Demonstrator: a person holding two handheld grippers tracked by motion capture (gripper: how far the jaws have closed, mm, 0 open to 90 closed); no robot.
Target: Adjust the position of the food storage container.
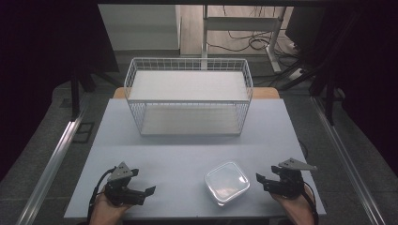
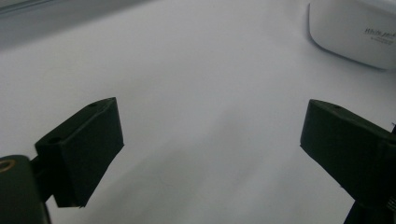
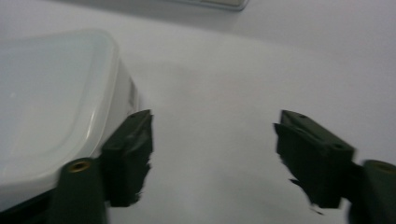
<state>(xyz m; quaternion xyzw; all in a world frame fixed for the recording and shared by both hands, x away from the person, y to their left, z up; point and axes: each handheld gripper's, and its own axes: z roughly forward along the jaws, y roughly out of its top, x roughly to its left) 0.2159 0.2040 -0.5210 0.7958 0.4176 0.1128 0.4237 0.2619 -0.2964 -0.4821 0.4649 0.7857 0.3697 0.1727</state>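
Observation:
A clear square plastic container with a lid sits on the table near the front edge, right of centre. My left gripper rests low at the front left, open, its jaws pointing right toward the container, which lies well beyond them. My right gripper stands open just right of the container, its jaws pointing left. One right jaw lies close beside the container's side wall; nothing is between the jaws.
A white wire basket with a shelf stands at the back middle of the pale table. A desk frame and cables are on the floor behind. Metal rails run along both sides.

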